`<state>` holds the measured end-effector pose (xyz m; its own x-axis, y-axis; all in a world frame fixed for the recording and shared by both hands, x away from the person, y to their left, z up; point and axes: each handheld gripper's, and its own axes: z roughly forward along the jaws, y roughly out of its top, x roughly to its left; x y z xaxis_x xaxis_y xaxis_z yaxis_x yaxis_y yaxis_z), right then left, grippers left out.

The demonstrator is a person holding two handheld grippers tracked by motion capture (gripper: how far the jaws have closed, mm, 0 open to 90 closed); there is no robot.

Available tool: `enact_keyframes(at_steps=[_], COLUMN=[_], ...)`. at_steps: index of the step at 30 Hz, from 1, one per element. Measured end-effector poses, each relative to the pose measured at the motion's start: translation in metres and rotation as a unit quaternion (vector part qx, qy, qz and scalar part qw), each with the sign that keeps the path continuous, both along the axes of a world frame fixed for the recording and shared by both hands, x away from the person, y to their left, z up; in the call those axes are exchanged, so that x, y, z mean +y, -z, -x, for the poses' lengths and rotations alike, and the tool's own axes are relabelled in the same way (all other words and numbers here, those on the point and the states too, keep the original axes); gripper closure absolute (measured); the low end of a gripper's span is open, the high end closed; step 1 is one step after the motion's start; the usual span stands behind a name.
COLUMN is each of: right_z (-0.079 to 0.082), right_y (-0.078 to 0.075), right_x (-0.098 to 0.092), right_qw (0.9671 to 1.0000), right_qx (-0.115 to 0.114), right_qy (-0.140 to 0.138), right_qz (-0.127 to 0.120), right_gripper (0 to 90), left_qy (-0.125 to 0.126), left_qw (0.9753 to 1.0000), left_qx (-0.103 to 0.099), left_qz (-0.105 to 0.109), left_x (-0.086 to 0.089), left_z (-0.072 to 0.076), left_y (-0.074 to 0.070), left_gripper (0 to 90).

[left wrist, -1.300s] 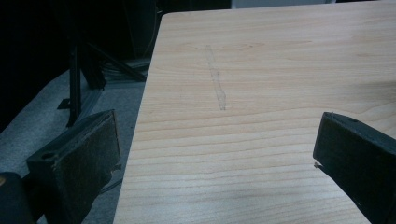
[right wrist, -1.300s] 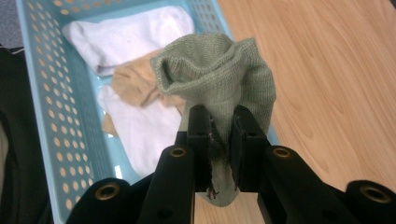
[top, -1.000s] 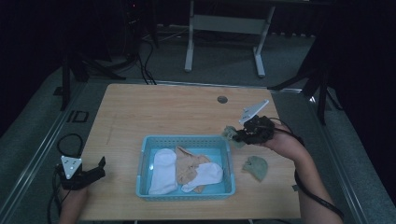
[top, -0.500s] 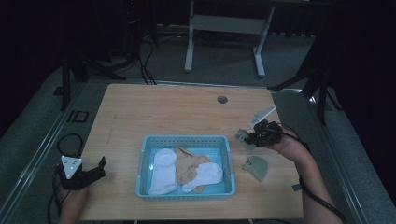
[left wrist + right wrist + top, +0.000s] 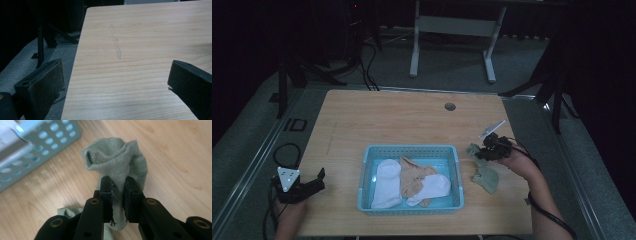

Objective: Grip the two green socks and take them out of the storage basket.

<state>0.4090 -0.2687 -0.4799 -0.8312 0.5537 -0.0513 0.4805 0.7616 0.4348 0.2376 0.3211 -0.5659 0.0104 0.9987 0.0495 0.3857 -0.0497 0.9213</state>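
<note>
**At the basket's right side: a green sock pinched and ready to carry over**

Just right of the blue basket (image 5: 411, 181), the right tongs (image 5: 482, 151) are pinched on a green sock (image 5: 120, 165). In the right gripper view the two black jaws stand close together with a fold of the knit caught between them, and the open cuff pokes up beyond the tips. From above, the rest of the sock droops down to the surface (image 5: 412, 120) near the person's right hand (image 5: 517, 162); I cannot tell whether the toe end is lying on the wood or hanging just clear of it.

The basket already holds a white sock (image 5: 387, 182), a tan one (image 5: 414, 175) and another white one (image 5: 434, 187), so my guess is that the green sock goes in with them.

To do this well, I would lift first until the trailing end is plainly above the basket rim, then move across toward the free space at the basket's right side. Dragging it sideways at this height could snag it on the wall or nudge the basket. The grip takes only a fold, so a steady, unhurried carry seems wise, with the release made low over the inside.

The left tongs (image 5: 314, 182) rest at the near left corner, jaws spread wide over bare wood, holding nothing.
</note>
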Motion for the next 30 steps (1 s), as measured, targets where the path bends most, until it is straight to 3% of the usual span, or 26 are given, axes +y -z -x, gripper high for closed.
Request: enact_keyframes(at_steps=[7,13,17,24,30], right_z=[-0.006,-0.007,-0.006,0.003,0.009], right_y=[0.014,0.017,0.014,0.01,0.009], right_x=[-0.002,-0.001,-0.003,-0.012,-0.03], right_qw=[0.9997,0.9996,0.9993,0.9982,0.9942], right_qx=[0.004,0.009,0.005,-0.008,-0.02], right_qy=[0.021,0.027,0.034,0.049,0.079], right_qz=[0.008,0.006,-0.017,-0.034,-0.071], right_gripper=[78.1,67.1,57.2,47.2,39.4], left_qy=[0.0,0.0,0.0,-0.001,-0.001], left_qw=[1.0,1.0,1.0,1.0,1.0], left_qx=[-0.001,-0.001,-0.001,0.0,0.0], left_qz=[0.001,0.001,0.001,0.001,0.0], left_x=[0.0,0.0,0.0,0.0,0.0], left_z=[0.0,0.0,0.0,0.0,0.0], left_y=[0.0,0.0,0.0,0.0,0.0], left_gripper=[0.4,0.4,0.4,0.4,0.4])
